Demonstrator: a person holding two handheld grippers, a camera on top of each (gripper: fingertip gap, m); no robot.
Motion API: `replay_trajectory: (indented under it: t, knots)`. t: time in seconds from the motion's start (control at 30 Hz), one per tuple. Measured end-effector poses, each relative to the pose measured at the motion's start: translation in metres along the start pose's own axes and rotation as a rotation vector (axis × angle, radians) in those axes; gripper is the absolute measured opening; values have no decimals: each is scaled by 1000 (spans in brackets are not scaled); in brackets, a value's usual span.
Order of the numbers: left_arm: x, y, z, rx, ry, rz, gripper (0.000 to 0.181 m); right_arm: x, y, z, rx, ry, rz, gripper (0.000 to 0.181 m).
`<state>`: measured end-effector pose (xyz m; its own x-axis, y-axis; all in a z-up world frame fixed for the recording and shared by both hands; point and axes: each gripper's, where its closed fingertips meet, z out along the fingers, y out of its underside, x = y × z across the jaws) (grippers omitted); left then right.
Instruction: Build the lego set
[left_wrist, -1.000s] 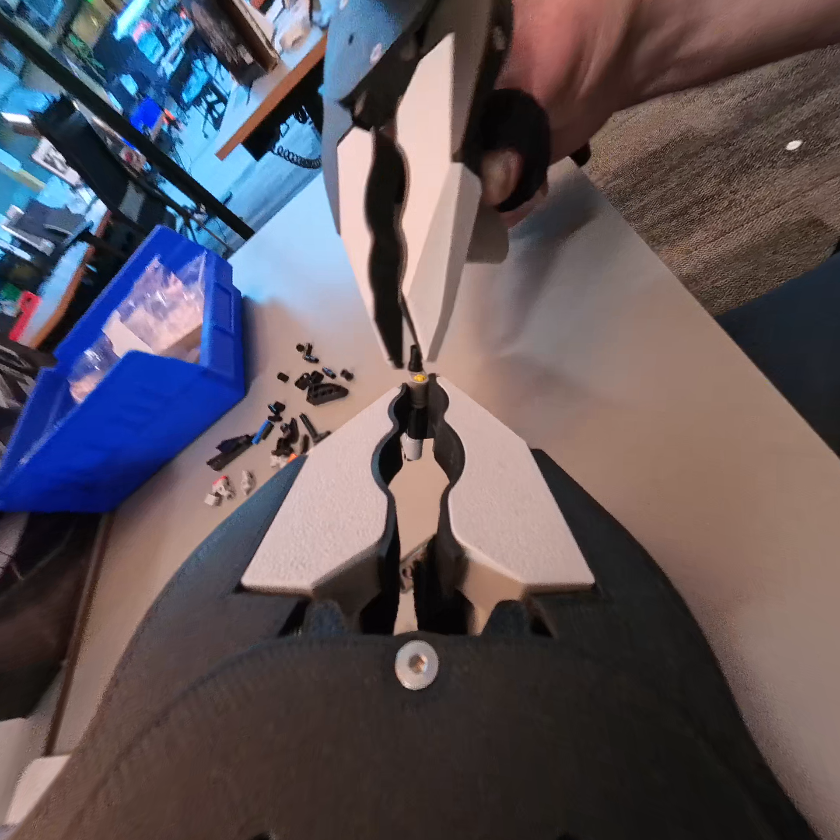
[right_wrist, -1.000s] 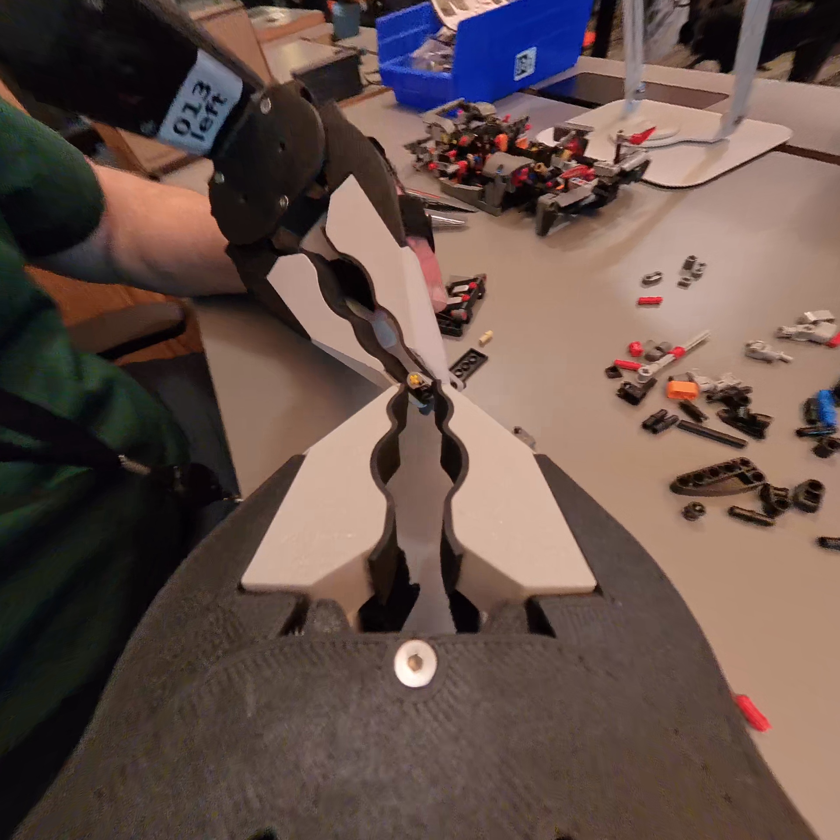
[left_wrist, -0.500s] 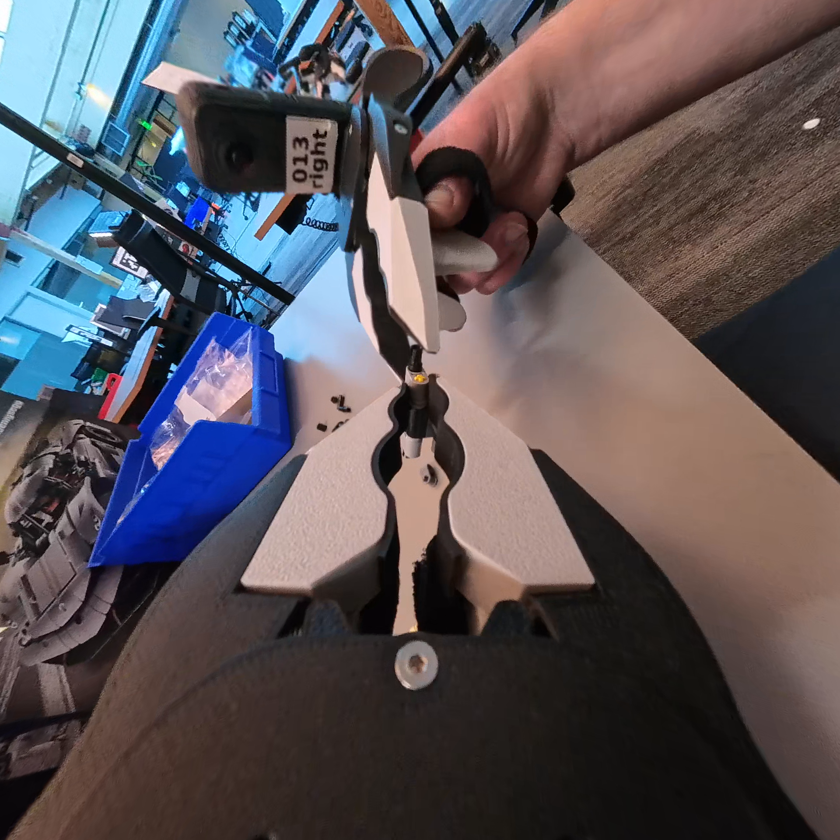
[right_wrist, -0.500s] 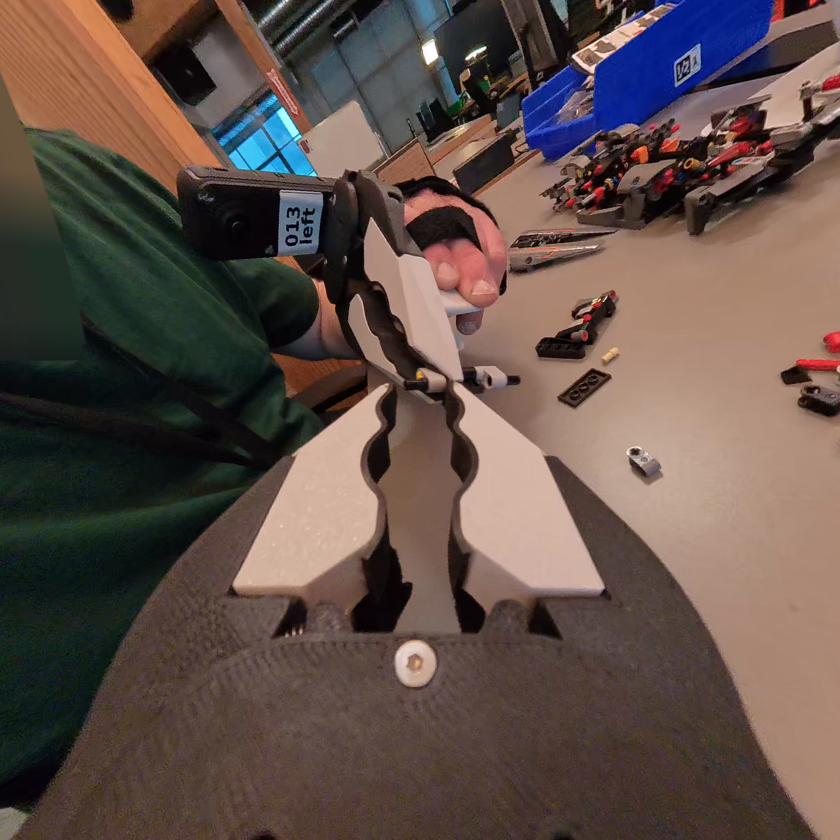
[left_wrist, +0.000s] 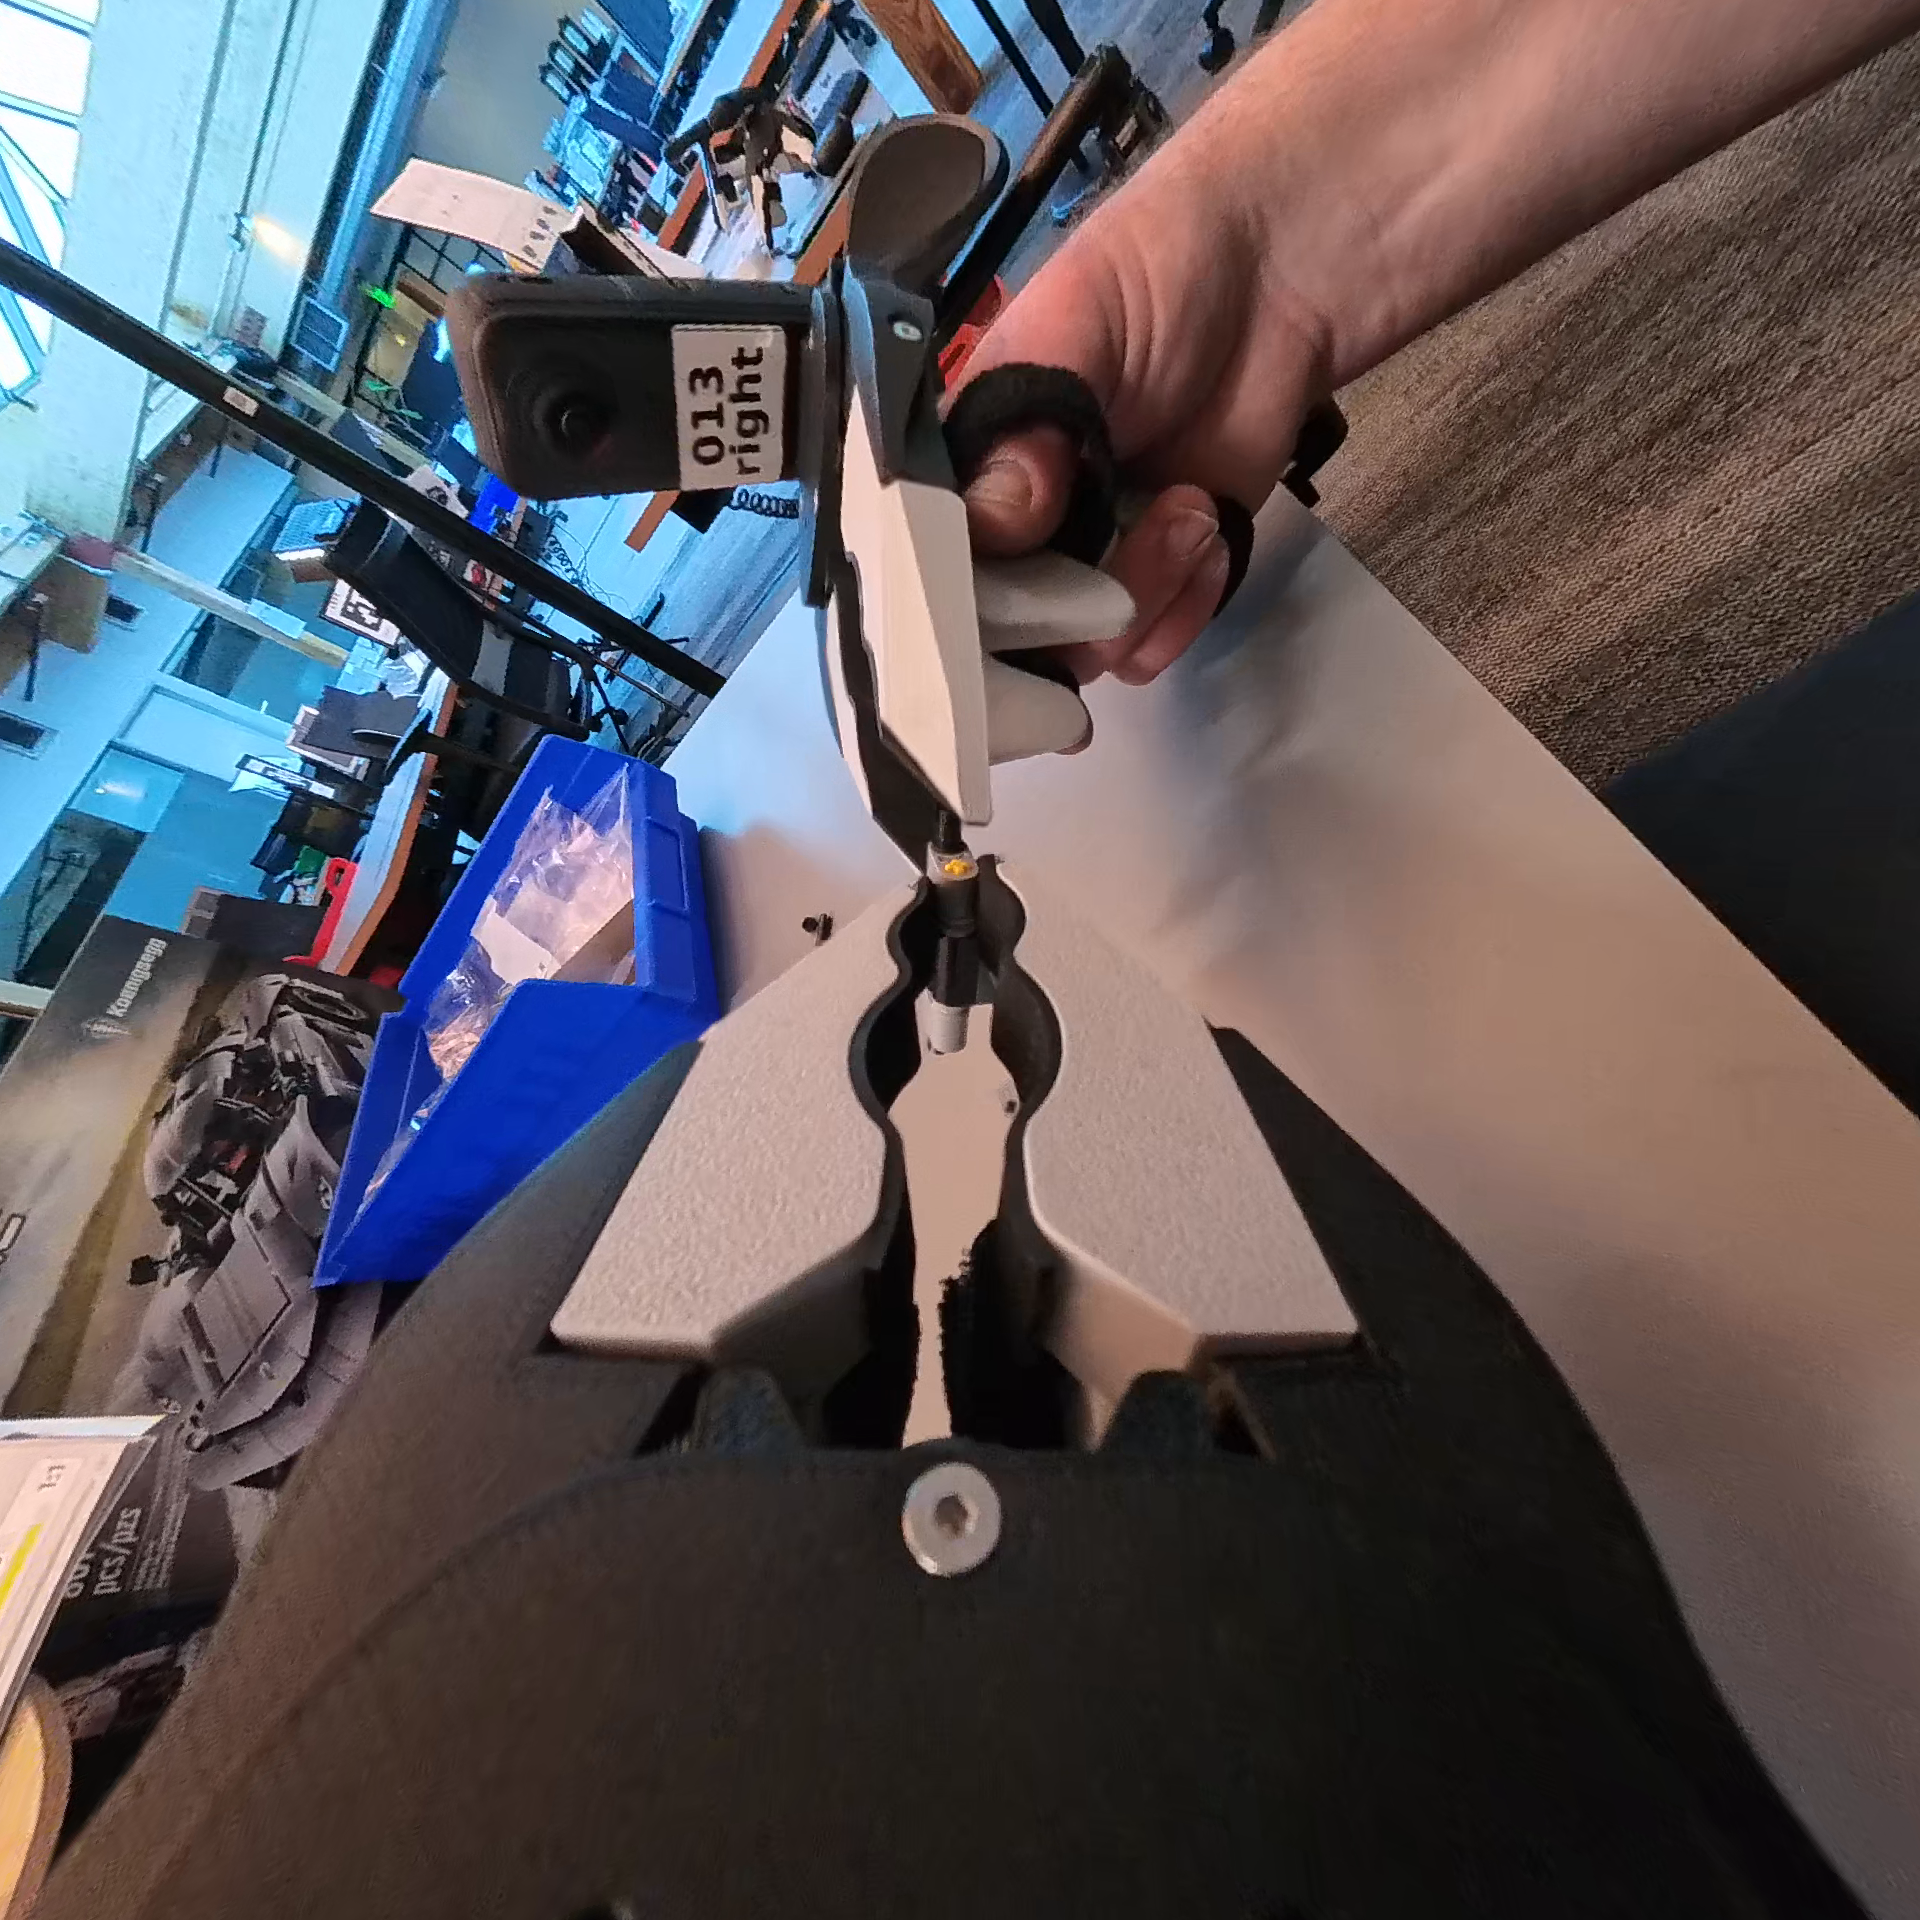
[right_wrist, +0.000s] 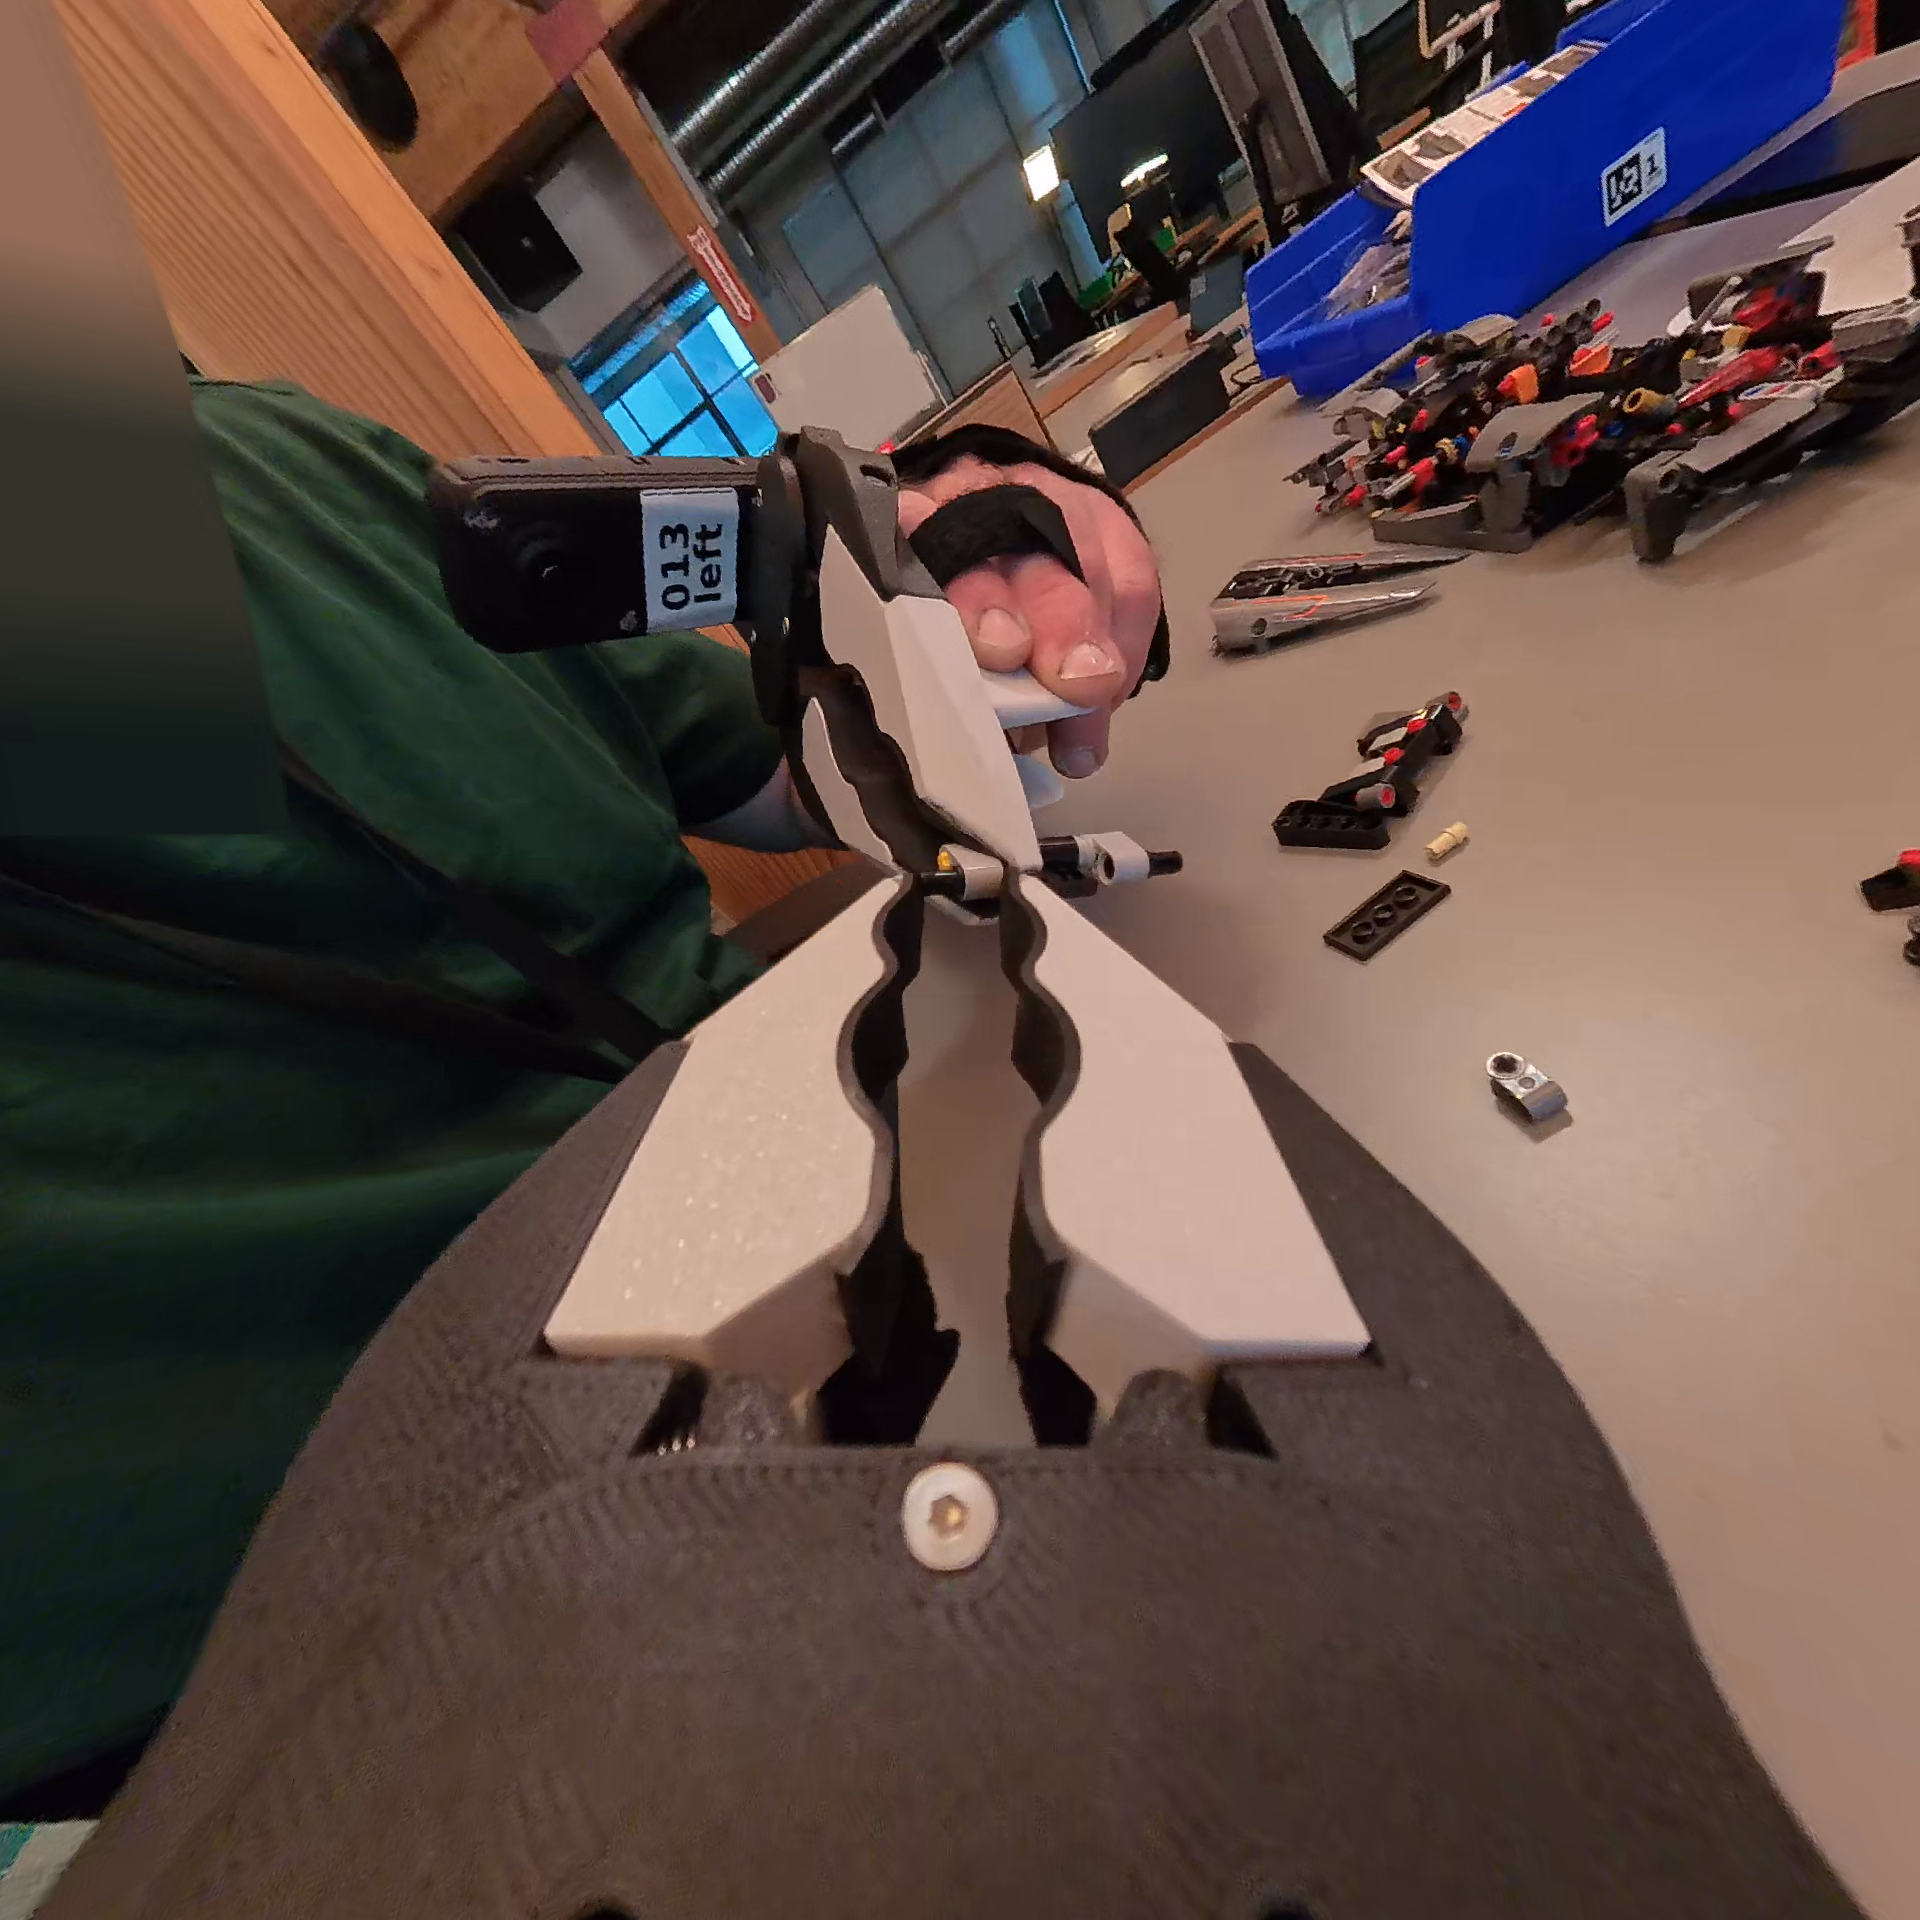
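Showing, left wrist view: left gripper (left_wrist: 956, 914) closed on a thin black axle assembly (left_wrist: 952, 966), the axle lying along the fingers, with a yellow-tipped grey sleeve at the tips and one more grey sleeve farther back between the fingers.
Opposite tool: right gripper (left_wrist: 940, 805) coming down from above, its tips meeting the axle's front end; closed on the axle tip as far as can be told, the grip itself partly hidden.
Surroundings: one blue bin (left_wrist: 540, 997) with clear bags on the grey table (left_wrist: 1455, 935); one printed set box (left_wrist: 156, 1143) lower left.
Showing, right wrist view: right gripper (right_wrist: 961, 883) narrow, tips pinching the axle's left end; axle held level above the table, crosswise to these fingers.
Counting on the axle here: three grey sleeves, one yellow end.
Left gripper here (right_wrist: 992, 847): clamped on the axle's middle, one hand (right_wrist: 1039, 603) behind it.
Loose on the table: one grey connector (right_wrist: 1525, 1086), one black plate (right_wrist: 1387, 914), one tan pin (right_wrist: 1446, 840), one partly built car model (right_wrist: 1610, 447).
Handling, judged: very light, stiff, smooth plastic; sleeves likely to slide along the axle; thin rod apt to twist or slip in the grip.
Best hold, judged: on a sleeve or on bare axle beside it, squeezing across the rod.
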<state>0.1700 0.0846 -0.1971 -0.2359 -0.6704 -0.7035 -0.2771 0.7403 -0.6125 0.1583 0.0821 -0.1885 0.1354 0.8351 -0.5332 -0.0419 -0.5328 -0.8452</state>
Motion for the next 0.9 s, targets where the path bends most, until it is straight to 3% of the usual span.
replay_trajectory:
  t: [0.23, 0.37, 0.57, 0.9]
  knots:
    - [-3, 7, -1, -11, 10, -22, 5, 6, -2, 2, 6, 12, 13, 14]
    - [2, 18, -8, -61, 60, -39, 5, 13, -4, 7, -9, 46, -8, 25]
    - [8, 39, -25, -143, 60, -55, 6, 26, -8, 13, -21, 115, -56, 29]
    - [5, 77, -52, -194, 52, -200, 7, 42, -16, 46, -106, 228, -213, 36]
